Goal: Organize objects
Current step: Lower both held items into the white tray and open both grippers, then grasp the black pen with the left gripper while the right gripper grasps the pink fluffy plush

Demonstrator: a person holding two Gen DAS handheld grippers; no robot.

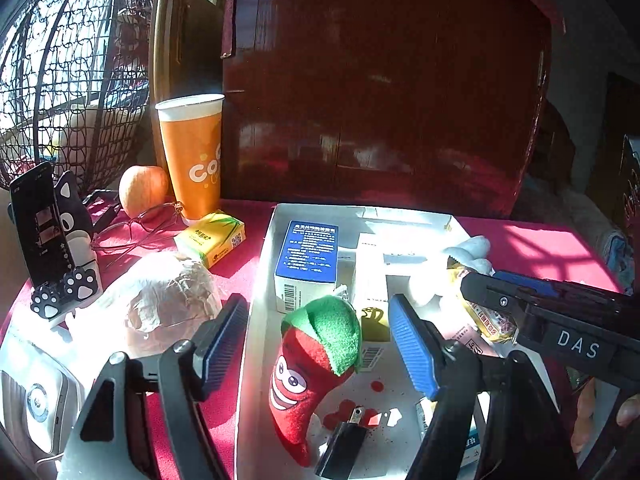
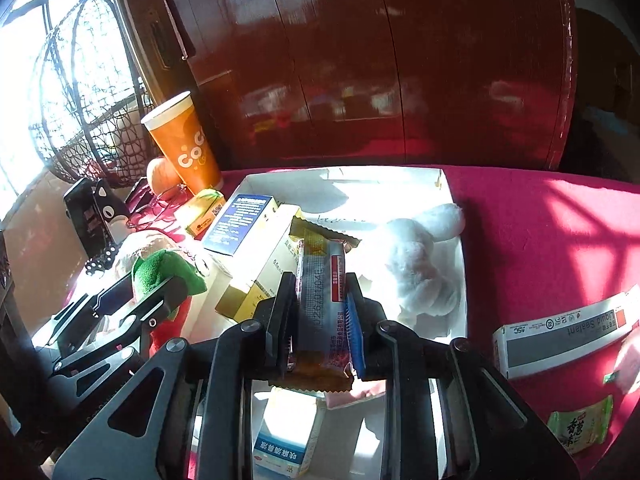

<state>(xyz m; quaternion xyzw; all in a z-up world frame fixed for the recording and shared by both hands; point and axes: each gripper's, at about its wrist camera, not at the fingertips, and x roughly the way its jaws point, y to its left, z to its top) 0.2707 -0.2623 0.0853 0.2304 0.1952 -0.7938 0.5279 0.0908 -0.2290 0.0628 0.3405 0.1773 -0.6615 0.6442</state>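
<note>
While the right gripper point(image 2: 322, 312) clamps a snack bar point(image 2: 320, 280) above the white tray point(image 2: 456, 216), the left gripper point(image 1: 320, 344) gapes empty near a chili plush point(image 1: 308, 372); release presumably follows.

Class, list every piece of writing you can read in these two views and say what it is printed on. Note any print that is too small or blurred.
"CO", cut off: orange paper cup.
"DAS": right gripper body.
"Liquid Sealant" and "ASC", upside down: white and grey box.
Chinese characters, partly legible: green snack packet.
Too small or blurred: blue medicine box, yellow tissue pack, snack bar wrapper print, barcodes.
</note>
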